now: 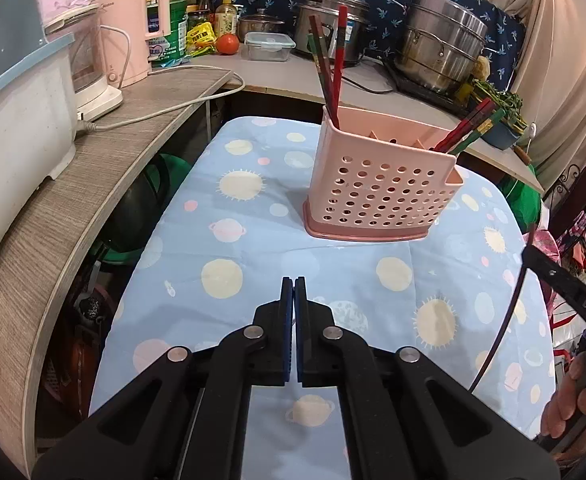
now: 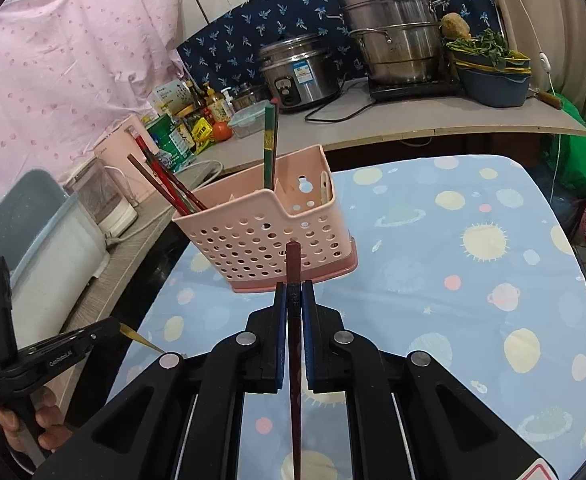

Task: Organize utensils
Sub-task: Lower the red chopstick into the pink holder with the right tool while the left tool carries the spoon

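On the planet-print tablecloth (image 2: 433,280) in this crowded kitchen corner, your right gripper (image 2: 294,292) is pinching a dark red chopstick (image 2: 294,264) between its blue pads, the shaft running back under the tool and its blunt end pointing at the pink perforated holder (image 2: 269,236) just ahead. Your left gripper (image 1: 294,286) is pressed together; the side view hints at a thin golden sliver at its tip, unclear what. You look to be mid-carry: next, tilt the stick upright and lower it into a compartment beside the chopsticks already standing there (image 1: 329,68).

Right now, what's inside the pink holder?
Pink holder: chopsticks stand in one end, more chopsticks lean at the other. Their lower ends are hidden by its wall.
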Motion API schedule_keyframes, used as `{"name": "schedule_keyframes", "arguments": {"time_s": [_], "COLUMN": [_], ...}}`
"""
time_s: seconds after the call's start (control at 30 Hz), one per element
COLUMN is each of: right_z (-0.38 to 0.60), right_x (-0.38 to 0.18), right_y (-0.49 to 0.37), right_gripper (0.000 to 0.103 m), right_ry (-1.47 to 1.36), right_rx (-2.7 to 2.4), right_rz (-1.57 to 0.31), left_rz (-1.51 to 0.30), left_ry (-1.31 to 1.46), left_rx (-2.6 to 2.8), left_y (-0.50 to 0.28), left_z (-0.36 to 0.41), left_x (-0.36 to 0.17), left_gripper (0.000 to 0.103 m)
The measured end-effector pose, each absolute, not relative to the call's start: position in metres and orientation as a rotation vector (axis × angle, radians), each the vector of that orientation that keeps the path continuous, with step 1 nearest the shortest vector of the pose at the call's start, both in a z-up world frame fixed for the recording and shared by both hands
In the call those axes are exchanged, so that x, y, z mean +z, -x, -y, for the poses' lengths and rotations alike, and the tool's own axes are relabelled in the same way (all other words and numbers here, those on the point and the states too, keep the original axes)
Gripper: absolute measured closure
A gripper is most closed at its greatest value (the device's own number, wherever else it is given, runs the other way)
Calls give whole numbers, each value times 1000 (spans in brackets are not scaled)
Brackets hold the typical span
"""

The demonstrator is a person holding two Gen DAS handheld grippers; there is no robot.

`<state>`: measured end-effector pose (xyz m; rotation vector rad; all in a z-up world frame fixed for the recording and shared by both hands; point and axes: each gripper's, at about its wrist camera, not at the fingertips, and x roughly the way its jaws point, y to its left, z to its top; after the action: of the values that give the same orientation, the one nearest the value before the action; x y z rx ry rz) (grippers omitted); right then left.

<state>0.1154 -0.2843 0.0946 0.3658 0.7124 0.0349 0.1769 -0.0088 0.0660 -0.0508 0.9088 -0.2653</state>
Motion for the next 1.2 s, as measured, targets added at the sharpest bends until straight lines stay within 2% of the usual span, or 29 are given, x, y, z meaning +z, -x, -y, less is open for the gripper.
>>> {"name": "schedule_keyframes", "arguments": {"time_s": [0.33, 0.8, 1.03, 1.2], "right_z": [285, 289, 294, 299], "right_x": [158, 238, 261, 255], "right_y": [-103, -145, -178, -204], "right_gripper": [96, 96, 96, 96], "right_ry": [-371, -367, -365, -372], "right_rx": [65, 76, 44, 21], "right_rz": [-565, -384, -334, -351], "left_rz": [-870, -687, -641, -627], "left_ry": [57, 52, 72, 76], "left_rx": [-292, -387, -407, -411], "left_y": [-168, -196, -230, -254], "left_z": [3, 35, 52, 64], "left_x": [95, 190, 213, 216], "left_gripper": [102, 102, 102, 102]}}
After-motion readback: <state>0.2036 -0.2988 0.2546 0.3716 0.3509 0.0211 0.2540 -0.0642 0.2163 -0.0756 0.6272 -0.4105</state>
